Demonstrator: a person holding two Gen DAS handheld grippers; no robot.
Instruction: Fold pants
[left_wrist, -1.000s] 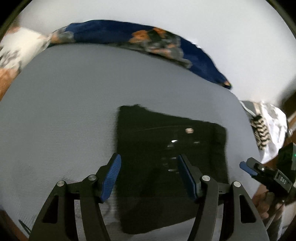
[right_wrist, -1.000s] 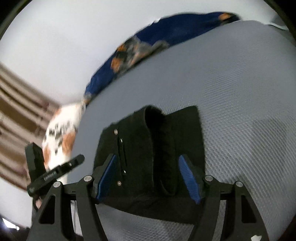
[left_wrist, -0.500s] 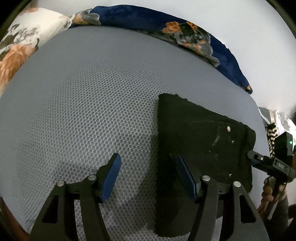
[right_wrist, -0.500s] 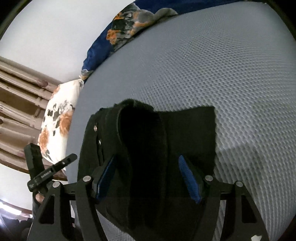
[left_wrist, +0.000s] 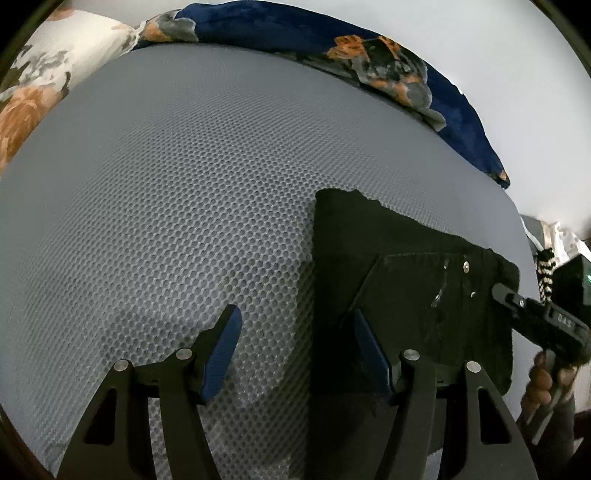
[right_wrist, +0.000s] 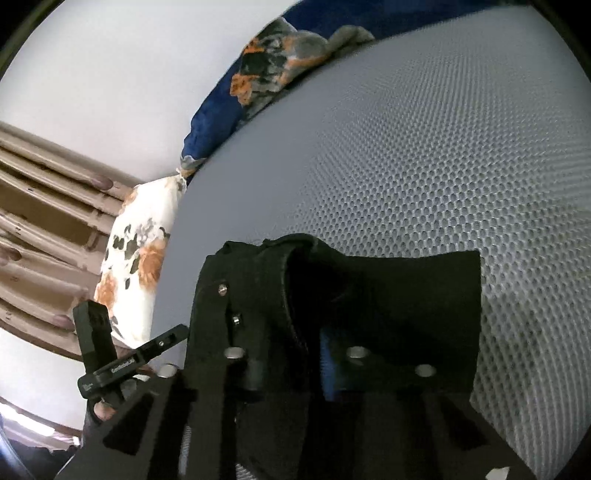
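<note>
On the grey honeycomb-mesh mattress (left_wrist: 184, 206), the black pants (left_wrist: 406, 280) lie already folded into a compact block at its near right part, well apart from the blue floral blanket (left_wrist: 369, 55) along the far edge. The right gripper (right_wrist: 317, 365) has just been closing and now pinches the waistband end of the pants, where the rivets and button show; the fabric bunches up between its pads. The left gripper (left_wrist: 295, 350) hangs with its jaws released, one pad over bare mesh and the other over the near left edge of the cloth, gripping nothing. The pants look like thick denim: soft and limp, fairly weighty for cloth, not slippery, not fragile, likely to sag from any single hold. Corners and the stiffer waistband seem the best places to take hold. In the left wrist view the block's long axis runs left to right, the waistband pointing right toward the right gripper.
</note>
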